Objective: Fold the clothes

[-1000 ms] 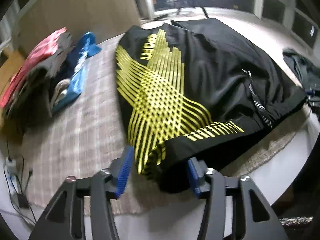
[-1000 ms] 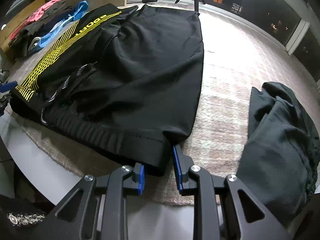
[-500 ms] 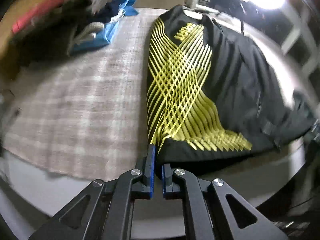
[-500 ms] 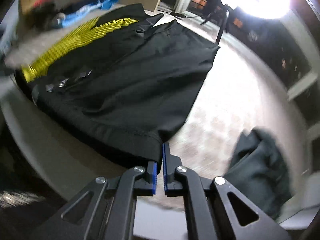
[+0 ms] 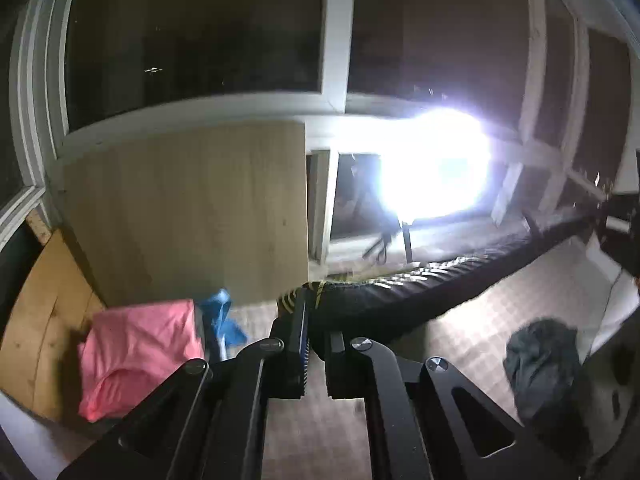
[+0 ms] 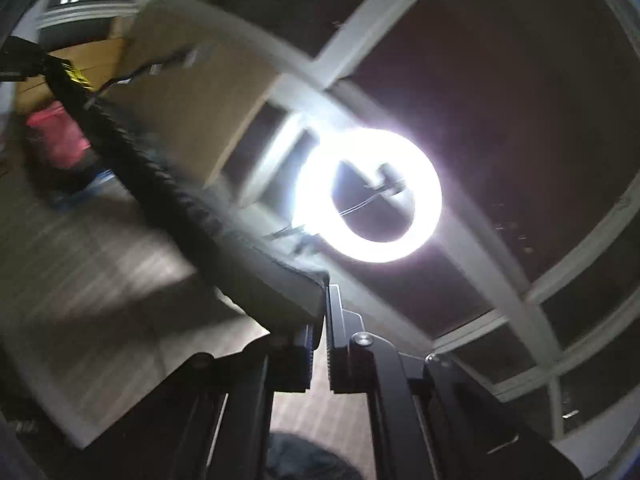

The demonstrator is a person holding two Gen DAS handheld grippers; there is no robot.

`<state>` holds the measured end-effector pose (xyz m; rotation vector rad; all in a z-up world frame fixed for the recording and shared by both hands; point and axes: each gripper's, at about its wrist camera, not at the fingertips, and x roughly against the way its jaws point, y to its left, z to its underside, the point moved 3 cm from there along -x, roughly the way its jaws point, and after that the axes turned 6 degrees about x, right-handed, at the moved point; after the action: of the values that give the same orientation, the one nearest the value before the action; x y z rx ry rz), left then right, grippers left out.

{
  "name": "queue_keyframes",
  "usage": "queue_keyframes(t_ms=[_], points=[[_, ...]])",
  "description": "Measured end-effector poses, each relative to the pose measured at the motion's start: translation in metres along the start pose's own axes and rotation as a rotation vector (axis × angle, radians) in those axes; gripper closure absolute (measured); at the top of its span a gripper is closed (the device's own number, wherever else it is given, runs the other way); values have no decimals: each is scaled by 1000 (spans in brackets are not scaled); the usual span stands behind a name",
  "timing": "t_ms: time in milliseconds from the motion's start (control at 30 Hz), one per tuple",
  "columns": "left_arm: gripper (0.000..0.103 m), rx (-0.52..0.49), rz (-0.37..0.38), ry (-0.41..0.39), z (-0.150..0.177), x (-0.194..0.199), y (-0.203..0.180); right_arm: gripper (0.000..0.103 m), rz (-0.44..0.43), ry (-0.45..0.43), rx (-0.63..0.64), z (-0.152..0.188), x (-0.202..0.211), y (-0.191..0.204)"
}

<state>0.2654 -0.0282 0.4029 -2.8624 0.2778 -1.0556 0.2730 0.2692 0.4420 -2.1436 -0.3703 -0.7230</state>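
Note:
Black shorts with yellow stripes (image 5: 400,292) hang stretched by their ribbed waistband between my two grippers, lifted off the table. My left gripper (image 5: 316,320) is shut on the yellow-striped end of the waistband. My right gripper (image 6: 324,304) is shut on the other end of the waistband (image 6: 224,236), which runs up and left in the blurred right wrist view. The rest of the shorts is hidden below the band.
A pile of folded clothes with a pink top (image 5: 140,344) and a blue item (image 5: 220,316) lies at the left. A dark crumpled garment (image 5: 548,364) lies at the right on the plaid tablecloth (image 5: 500,312). A bright ring light (image 6: 368,196) and a wooden board (image 5: 188,208) stand behind.
Both grippers closed on the waistband corners and lifted the shorts off the table; both cameras tilted up toward the windows and the ring light.

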Motion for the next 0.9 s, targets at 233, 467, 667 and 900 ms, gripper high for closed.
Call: queue_keyframes(t_ms=[233, 467, 667, 900], points=[[98, -6, -63, 267, 182, -57, 20, 99, -264, 203, -26, 113, -55, 155], [97, 22, -94, 391, 285, -92, 27, 99, -412, 379, -184, 195, -108, 279], [83, -30, -128, 385, 323, -96, 21, 99, -369, 358, -278, 210, -115, 290], [66, -204, -178, 331, 334, -100, -6, 82, -320, 320, -404, 224, -107, 289]])
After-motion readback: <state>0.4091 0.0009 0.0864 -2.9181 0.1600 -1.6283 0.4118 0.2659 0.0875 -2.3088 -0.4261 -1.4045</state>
